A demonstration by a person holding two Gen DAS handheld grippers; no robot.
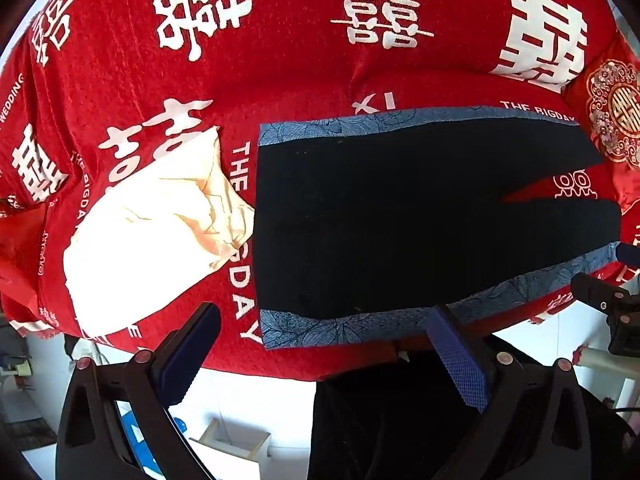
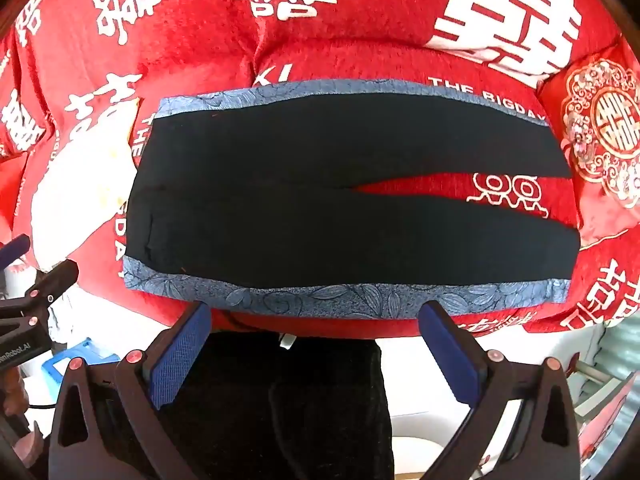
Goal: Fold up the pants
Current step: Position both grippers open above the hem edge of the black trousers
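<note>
The black pants (image 2: pixel 320 196) lie spread flat on a bed covered by a red blanket (image 2: pixel 360 32) printed with white characters. The waist end sits toward the left of both views, and the two legs run to the right, parting in a narrow wedge that shows red between them. A blue leaf-patterned band (image 2: pixel 340 296) runs along each outer side seam; the near one lies just inside the bed's front edge. Laid out this way, flat and lengthwise, the garment looks ready for a first fold, probably one leg over the other, and no fold appears to have been made yet.

A cream cloth (image 1: pixel 160 232) lies crumpled at the waist end, its edge touching or just overlapping the waistband; it seems merely set aside.

The right gripper (image 2: pixel 316 320) points steeply down over the near seam, its blue pads spread as wide as they go, with nothing between them. The left gripper (image 1: pixel 320 320) is tilted a little less steeply, nearer the waist end, jaws equally wide and empty; its right pad (image 1: pixel 456 348) hangs over the near band without clearly touching. Each gripper shows at the edge of the other's view, so they sit side by side along the front edge.
</note>
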